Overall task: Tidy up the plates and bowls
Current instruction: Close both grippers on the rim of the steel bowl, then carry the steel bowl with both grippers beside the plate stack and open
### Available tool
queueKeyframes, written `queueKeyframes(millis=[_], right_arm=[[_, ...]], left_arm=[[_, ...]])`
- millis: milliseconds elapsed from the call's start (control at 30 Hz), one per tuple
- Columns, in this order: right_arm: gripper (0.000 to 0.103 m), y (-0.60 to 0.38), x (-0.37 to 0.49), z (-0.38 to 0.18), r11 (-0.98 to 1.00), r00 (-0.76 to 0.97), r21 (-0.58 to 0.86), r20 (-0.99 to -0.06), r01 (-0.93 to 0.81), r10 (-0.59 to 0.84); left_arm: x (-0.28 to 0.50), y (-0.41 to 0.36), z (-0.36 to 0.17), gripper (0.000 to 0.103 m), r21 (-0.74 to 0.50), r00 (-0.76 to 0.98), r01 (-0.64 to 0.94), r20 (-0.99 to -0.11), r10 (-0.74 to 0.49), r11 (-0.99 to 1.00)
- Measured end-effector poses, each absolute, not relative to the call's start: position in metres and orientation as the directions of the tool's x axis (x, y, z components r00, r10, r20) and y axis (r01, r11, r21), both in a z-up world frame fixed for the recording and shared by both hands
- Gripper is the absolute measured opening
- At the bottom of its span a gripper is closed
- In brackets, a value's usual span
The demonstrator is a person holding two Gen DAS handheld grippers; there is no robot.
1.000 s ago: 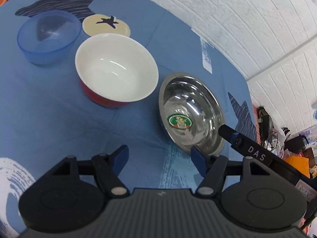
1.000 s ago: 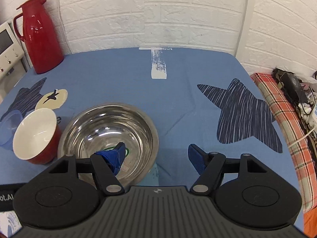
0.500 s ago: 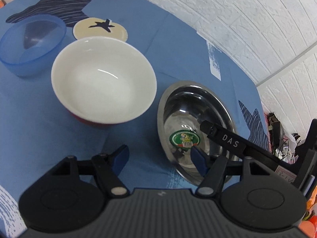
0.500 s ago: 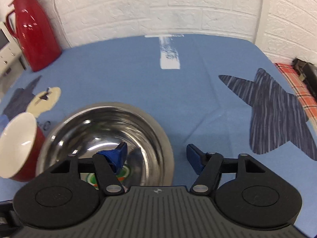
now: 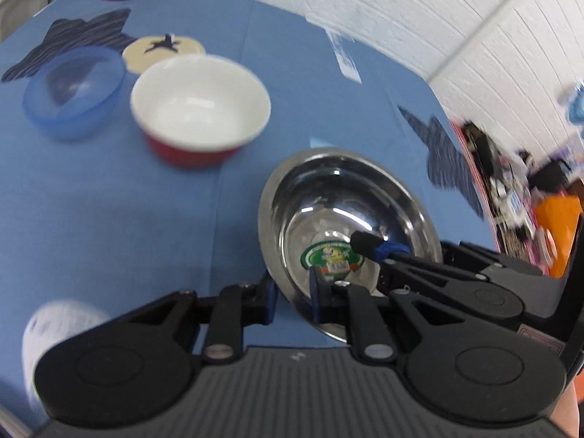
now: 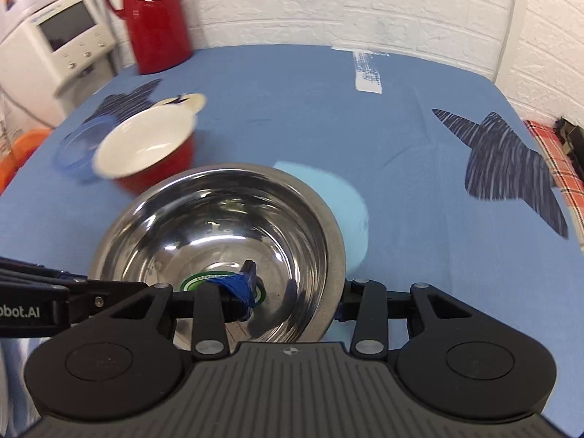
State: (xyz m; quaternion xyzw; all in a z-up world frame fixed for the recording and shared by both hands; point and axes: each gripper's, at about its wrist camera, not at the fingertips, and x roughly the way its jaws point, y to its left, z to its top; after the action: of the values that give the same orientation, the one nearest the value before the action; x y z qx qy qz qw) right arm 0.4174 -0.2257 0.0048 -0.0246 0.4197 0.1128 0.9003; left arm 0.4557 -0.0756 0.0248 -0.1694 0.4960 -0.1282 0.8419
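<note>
In the left wrist view, the left hand-held gripper (image 5: 292, 294) has its two blue-padded fingers narrowed on the near rim of the steel bowl (image 5: 339, 215), one finger outside the wall and one inside, grasping it. The bowl sits on the blue-clothed worktop (image 5: 109, 219), a green sticker on its floor. Beyond it stand a red bowl (image 5: 200, 113) with a white inside and, just beside that, a blue plastic bowl (image 5: 73, 91). In the right wrist view, the right hand-held gripper (image 6: 295, 299) straddles the steel bowl's (image 6: 219, 226) right-hand wall, its left finger inside over the sticker and its right finger outside against the rim; whether it is pressing I cannot tell. A red jug (image 6: 153, 14) stands at the far edge.
</note>
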Motion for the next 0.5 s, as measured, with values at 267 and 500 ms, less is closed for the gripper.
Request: queueKeyframes(millis=[267, 500], right_arm=[[0.029, -0.199, 0.284, 0.002, 0.959, 0.612, 0.104, -0.750, -0.265, 0.251], [0.031, -0.178, 0.234, -0.010, 0.961, 0.625, 0.076, -0.745, -0.267, 0.232]], left_arm=[[0.317, -0.049, 0.034, 0.015, -0.363, 0.434, 0.239, -0.790, -0.434, 0.900], [0.262, -0.034, 0.020, 0.015, -0.335, 0.449, 0.254, -0.790, -0.417, 0.908]])
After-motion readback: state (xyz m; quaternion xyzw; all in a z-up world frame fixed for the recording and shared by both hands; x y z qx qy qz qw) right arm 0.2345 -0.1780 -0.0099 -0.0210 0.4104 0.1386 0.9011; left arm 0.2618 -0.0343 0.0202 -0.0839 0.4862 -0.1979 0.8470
